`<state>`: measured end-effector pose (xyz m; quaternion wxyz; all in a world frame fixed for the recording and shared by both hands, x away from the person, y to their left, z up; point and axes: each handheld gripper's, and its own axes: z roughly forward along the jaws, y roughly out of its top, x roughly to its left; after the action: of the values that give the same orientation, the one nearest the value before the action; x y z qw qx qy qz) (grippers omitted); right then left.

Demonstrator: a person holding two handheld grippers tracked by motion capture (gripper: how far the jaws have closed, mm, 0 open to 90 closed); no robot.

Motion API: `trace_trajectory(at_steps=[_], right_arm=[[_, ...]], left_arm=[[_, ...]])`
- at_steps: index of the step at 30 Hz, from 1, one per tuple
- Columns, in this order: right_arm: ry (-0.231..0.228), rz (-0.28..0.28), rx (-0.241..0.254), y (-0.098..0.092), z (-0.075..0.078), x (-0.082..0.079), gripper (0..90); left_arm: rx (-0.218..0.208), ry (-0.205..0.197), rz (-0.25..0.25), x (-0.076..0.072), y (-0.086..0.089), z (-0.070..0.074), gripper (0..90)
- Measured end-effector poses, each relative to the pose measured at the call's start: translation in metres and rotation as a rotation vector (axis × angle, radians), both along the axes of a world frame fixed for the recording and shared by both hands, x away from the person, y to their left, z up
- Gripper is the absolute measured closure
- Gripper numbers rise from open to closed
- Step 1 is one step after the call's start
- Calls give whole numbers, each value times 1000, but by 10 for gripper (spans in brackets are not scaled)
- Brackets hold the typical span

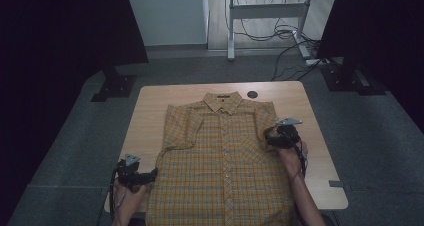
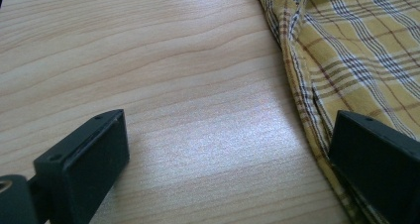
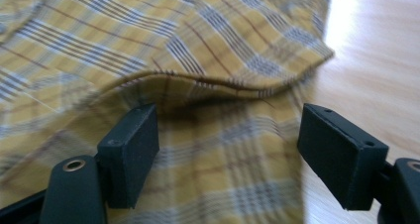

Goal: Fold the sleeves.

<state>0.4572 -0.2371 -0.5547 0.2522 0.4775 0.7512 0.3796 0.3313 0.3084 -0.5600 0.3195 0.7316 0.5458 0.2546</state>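
Both grippers stand with jaws apart and nothing clamped. We note the left gripper (image 1: 150,176) at the near left of the table (image 1: 150,111), its tips pointing toward the shirt's left side seam low on the body; in the left gripper view its jaws spread wide over bare wood, one jaw over the edge of the cloth. The right gripper (image 1: 270,138) sits at the shirt's right edge, about level with the sleeve, tips pointing in over the fabric. In the right gripper view we see its jaws wide, with a raised fold of plaid cloth lying ahead of them, not pinched.

We record the shirt (image 1: 220,161), yellow plaid with short sleeves, lying flat and face up, buttoned, at the middle of the table. Its long axis runs away from the person: collar (image 1: 223,102) at the far end, hem at the near edge of the table, where it runs out of the high view.

Left forearm comes in from the bottom edge, hand (image 1: 127,193) behind the gripper. Right hand (image 1: 292,158) is extended further forward, forearm angled slightly inward.
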Motion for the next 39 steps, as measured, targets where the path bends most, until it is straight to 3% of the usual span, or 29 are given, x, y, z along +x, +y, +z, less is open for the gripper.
trace_trajectory(at_steps=[8,14,39], right_arm=[[-7,81,21,28,2,-1,235],[6,104,24,36,-3,-1,234],[6,114,57,12,5,-15,165]], left_arm=[[0,0,0,0,0,0,24],[0,0,0,0,0,0,24],[-1,0,6,-1,0,0,24]])
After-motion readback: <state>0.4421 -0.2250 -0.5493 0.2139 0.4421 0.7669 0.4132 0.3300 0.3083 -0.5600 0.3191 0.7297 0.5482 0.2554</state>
